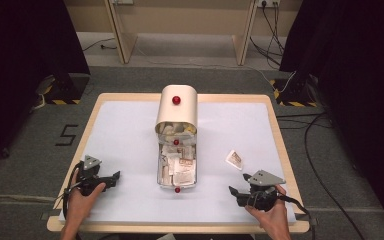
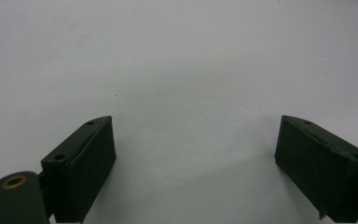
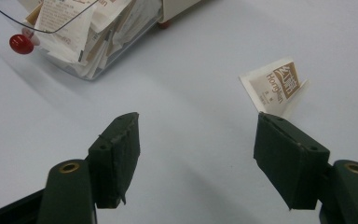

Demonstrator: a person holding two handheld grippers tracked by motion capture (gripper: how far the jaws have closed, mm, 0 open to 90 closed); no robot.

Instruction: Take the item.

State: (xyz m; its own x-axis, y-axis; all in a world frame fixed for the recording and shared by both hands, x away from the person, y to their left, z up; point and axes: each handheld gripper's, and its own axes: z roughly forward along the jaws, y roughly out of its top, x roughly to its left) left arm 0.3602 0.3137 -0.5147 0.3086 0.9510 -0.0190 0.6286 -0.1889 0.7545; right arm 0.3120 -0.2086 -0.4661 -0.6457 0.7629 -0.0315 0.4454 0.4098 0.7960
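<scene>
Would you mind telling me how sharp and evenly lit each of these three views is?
High view: even light, soft focus, dark curtains at both sides. Left gripper view: bluish cast, jaws blurred up close. Right gripper view: print on the loose sachet readable, the clear box of sachets softer.

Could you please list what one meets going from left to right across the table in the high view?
Left gripper → clear drawer of sachets → loose sachet → right gripper.
</scene>
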